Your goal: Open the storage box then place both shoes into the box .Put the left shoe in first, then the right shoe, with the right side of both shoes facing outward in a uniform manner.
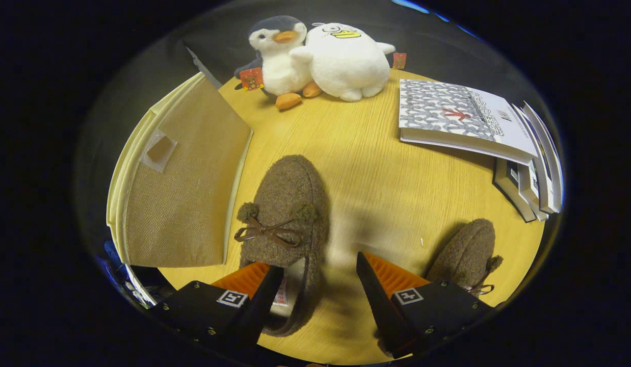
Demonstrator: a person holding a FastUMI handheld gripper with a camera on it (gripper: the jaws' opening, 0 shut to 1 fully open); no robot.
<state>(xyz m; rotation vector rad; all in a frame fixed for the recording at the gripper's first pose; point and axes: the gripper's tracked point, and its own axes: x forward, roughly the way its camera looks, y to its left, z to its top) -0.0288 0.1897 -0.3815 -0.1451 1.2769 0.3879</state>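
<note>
A brown fuzzy slipper (287, 214) with a small bow lies on the wooden table (376, 173), toe pointing away from me. My gripper (318, 270) is open and straddles the slipper's right wall near its heel: the left finger is over the slipper's opening, the right finger over bare table. A second matching slipper (466, 252) lies to the right, partly hidden behind the right finger. The beige fabric storage box (185, 183) stands to the left of the first slipper, its woven panel with a clear label pocket facing me.
Two plush toys, a penguin (277, 56) and a white duck (346, 61), sit at the table's far edge. A stack of books (468, 120) lies at the far right, with more books (529, 188) beside it.
</note>
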